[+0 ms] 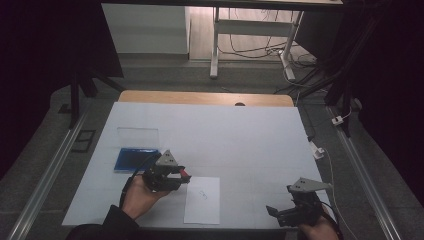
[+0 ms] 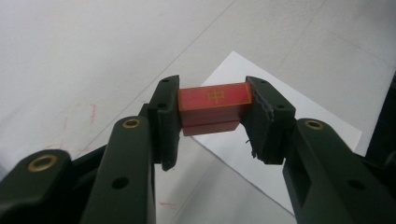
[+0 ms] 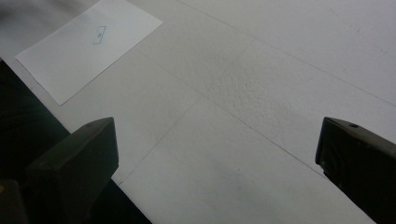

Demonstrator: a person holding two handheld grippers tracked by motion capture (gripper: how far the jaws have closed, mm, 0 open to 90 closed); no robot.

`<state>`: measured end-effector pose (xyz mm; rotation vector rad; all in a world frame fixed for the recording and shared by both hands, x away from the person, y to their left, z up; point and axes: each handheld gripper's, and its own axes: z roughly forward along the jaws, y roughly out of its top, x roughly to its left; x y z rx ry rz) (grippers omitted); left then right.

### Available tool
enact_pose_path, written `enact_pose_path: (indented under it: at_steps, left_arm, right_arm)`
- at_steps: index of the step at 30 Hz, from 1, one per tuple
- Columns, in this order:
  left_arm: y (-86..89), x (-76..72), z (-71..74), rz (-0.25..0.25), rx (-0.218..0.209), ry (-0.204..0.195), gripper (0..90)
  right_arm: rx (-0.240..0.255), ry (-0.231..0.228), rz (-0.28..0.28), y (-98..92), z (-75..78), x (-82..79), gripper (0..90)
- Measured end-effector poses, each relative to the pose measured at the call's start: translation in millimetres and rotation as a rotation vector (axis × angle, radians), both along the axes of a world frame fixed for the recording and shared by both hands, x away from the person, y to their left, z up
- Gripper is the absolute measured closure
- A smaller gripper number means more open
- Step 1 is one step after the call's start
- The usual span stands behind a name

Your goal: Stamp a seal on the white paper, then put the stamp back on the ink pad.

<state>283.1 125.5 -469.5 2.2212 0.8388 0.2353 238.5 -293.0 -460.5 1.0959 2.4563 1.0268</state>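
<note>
A: Where's the block?

B: I have the red block (image 2: 215, 105) clamped between the jaws of my left gripper (image 2: 212, 121). The pads press on its two ends, and its top face, with a thin gold line and a small gold mark, faces the camera. It hangs clear of the surface (image 1: 240, 135), just over a corner of the paper (image 2: 280, 140).

A: And from above?

B: In the high view the left gripper (image 1: 181, 175) sits in my left hand (image 1: 140, 197) at the paper's (image 1: 202, 200) upper left corner, with a bit of red (image 1: 185, 174) showing at its tips. The paper lies near the front edge and has a small drawn mark near its middle.

A: The other side?

B: My right gripper (image 1: 280, 212) is at the front right of the surface, well apart from the paper, held in my right hand (image 1: 317, 231). In the right gripper view its jaws stand wide, released, with nothing between them but bare white surface (image 3: 243, 107); the paper (image 3: 88, 46) lies farther off at the upper left there.

A: Anything else out there?

B: A blue tray (image 1: 136, 159) lies just behind the left gripper, and a clear lid (image 1: 138, 135) lies just beyond it.
</note>
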Motion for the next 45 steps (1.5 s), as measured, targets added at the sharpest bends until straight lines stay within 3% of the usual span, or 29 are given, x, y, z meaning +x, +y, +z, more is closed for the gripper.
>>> enact_pose_path:
  at_steps: [22, 45]
  left_arm:
    - [28.9, 10.9, 0.9, 0.103, 0.012, 0.005, 57.6]
    - [54.7, 19.8, 0.6, 0.196, -0.022, 0.015, 57.6]
  right_arm:
    - [-0.001, 0.000, -0.001, 0.1, 0.1, -0.1, 0.0]
    - [0.006, -0.005, -0.001, -0.5, 0.1, -0.2, 0.0]
